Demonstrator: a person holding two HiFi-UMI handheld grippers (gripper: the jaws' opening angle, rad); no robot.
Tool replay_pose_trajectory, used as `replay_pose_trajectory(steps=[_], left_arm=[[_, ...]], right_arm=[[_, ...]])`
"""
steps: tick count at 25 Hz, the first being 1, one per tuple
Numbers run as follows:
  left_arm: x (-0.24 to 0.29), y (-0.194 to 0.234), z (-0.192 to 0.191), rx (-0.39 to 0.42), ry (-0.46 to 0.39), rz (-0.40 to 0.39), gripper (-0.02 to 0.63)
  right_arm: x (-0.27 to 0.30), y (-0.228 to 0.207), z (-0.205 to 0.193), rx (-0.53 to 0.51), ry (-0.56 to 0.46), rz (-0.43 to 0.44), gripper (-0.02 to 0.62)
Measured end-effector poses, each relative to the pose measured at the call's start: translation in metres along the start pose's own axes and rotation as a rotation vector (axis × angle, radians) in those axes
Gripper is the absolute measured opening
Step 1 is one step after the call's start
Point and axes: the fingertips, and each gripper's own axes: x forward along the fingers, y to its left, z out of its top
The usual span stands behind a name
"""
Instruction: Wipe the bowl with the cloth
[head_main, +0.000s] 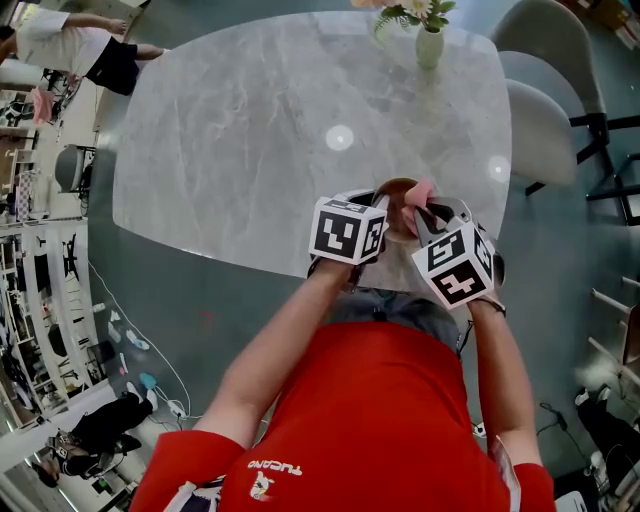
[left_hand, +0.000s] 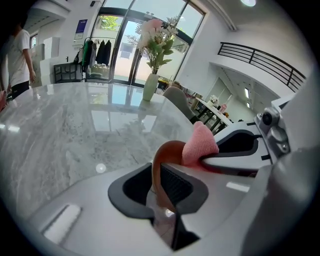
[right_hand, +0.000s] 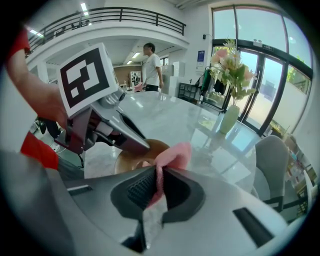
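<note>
**Head view.** Both grippers are held close together over the near edge of the pale marble worktop. The left gripper and right gripper meet at a small brown bowl. A pink cloth is bunched at the bowl's right side. A vase of flowers stands at the far edge, well apart. The marker cubes hide most of the bowl, so I cannot tell whether it rests on the worktop or is held above it.

**Left gripper view.** The fingers are closed on the bowl's rim, with the thin brown wall clamped between the pads. The bowl stands on edge, not flat. The cloth pokes up just behind the rim, carried by the other gripper.

**Right gripper view.** The fingers are closed on a fold of the cloth, which sticks out ahead of them. The cloth's free end is at the bowl, touching or nearly touching the rim. The left gripper comes in from the left and holds that rim.

**Progress.** I judge the wiping to be under way: the bowl is steadied, the cloth is gripped and brought to the bowl. The pictures do not show how much of the surface has been covered. Passes around the inside and the rest of the rim probably remain, then setting the bowl down.
</note>
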Motion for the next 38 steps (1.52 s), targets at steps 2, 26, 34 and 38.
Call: replay_pose_trajectory(steps=[2, 26, 34, 38], left_arm=[[-0.001, -0.002, 0.001, -0.001, -0.006, -0.013, 0.051], [-0.085, -0.019, 0.044, 0.112, -0.385, -0.087, 0.152], [-0.141, -0.049, 0.07, 0.248, -0.607, -0.148, 0.128], [-0.165, -0.06, 0.078, 0.311, -0.682, -0.144, 0.096]], right_arm=[[0.0, 0.0, 0.0, 0.008, 0.001, 0.003, 0.02], [-0.074, -0.02, 0.034, 0.23, -0.4, -0.084, 0.02], [-0.137, -0.016, 0.058, 0.255, -0.631, -0.153, 0.02], [-0.165, -0.011, 0.068, 0.264, -0.736, -0.165, 0.02]])
